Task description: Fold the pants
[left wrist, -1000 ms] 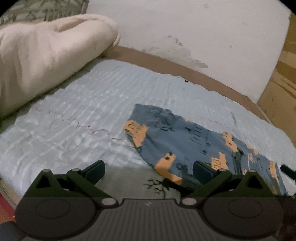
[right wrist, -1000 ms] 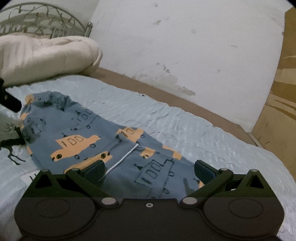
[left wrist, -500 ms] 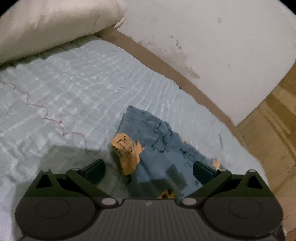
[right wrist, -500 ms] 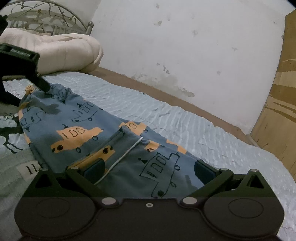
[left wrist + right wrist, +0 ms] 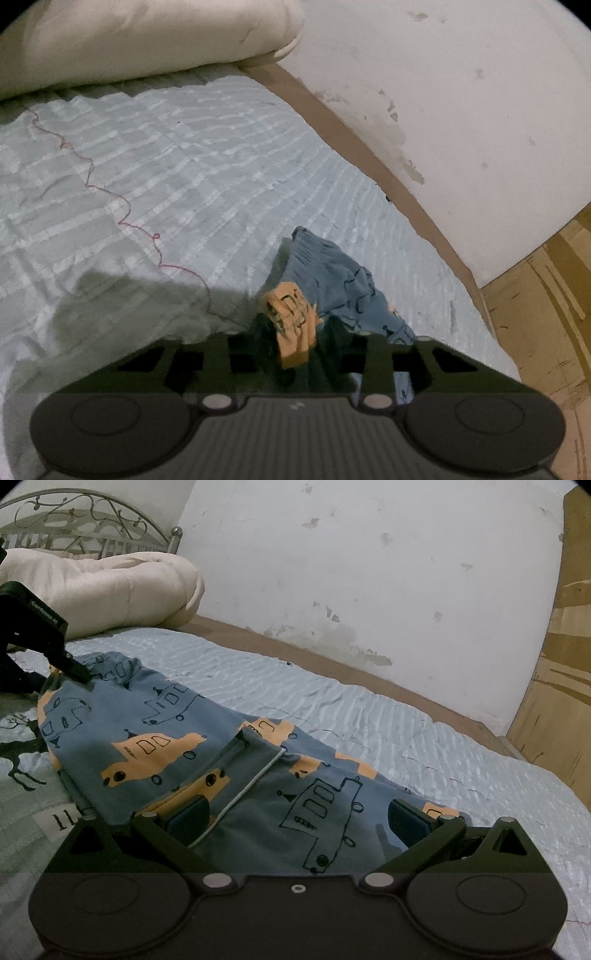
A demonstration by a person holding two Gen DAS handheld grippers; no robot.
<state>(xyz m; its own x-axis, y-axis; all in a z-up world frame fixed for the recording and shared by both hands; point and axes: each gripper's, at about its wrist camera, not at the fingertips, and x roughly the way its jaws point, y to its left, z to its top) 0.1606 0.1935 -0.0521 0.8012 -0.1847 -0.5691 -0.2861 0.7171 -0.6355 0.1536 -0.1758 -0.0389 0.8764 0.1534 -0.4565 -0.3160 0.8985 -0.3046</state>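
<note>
- Blue pants [image 5: 207,746] with an orange car print, spread lengthways on the bed's pale blue quilt [image 5: 406,720]; white drawstring [image 5: 240,794] and waistband at the near end, leg cuffs at the far end, toward the cream duvet [image 5: 110,587].
- Far cuff end bunched up off the quilt: cloth gathered to a peak where pinched, seemingly to give a firm handful to carry over for the fold.
- Left gripper [image 5: 295,350] just closing, now pressed in on that cuff; a crumpled orange-printed wad [image 5: 291,325] wedged between its jaws, with blue cloth trailing away beyond it.
- Seen from the right wrist view, left gripper [image 5: 79,672] tipped down onto the pants' far corner, fingertip buried in the fabric.
- Right gripper [image 5: 295,819] spread wide, low over the waistband end, one finger [image 5: 192,814] beside the drawstring, the other finger [image 5: 410,821] at the opposite edge; cloth lying flat between, not pinched. Probably poised to take the waistband or pin it while the cuffs come over.
- Loose red thread [image 5: 122,206] wandering across the quilt beyond the pants' cuff end.
- Further out from the pants: wooden bed edge [image 5: 332,664], stained white wall [image 5: 369,572], metal headboard [image 5: 92,520] behind the duvet.
</note>
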